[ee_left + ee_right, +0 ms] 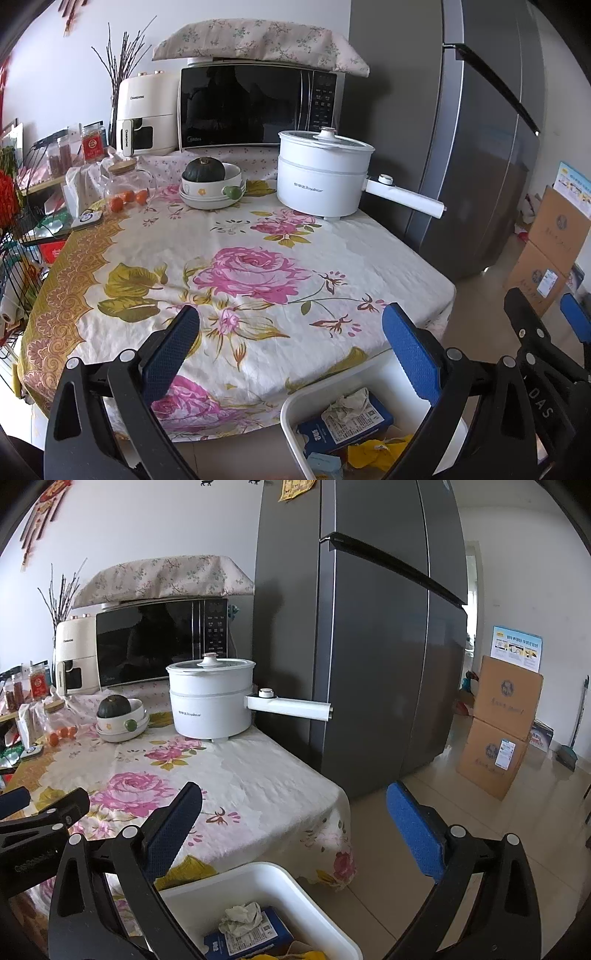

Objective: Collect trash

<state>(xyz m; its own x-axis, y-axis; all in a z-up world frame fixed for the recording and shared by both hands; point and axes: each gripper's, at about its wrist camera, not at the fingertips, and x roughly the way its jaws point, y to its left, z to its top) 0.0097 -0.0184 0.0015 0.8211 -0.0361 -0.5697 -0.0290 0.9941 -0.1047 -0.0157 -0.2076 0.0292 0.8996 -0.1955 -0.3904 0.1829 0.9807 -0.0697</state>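
A white bin [295, 402] [280, 877] stands on the floor at the table's near corner. Inside lie a crumpled tissue [349, 404] [242, 917], a blue packet [347, 424] [251, 938] and yellow wrappers [376, 452]. My left gripper [291, 328] hangs open above the flowered tablecloth [240, 266] and the bin's rim, with nothing between its blue pads. My right gripper [295, 805] is open over the bin, empty too. The right gripper [543, 314] shows at the right edge of the left wrist view.
At the table's far end stand a white electric pot [321, 177] [210, 701] with a long handle, stacked bowls [212, 184] holding a green squash, a microwave [255, 103], an air fryer [146, 114] and jars. A grey fridge [369, 627] rises beside the table. Cardboard boxes [498, 723] sit on the floor.
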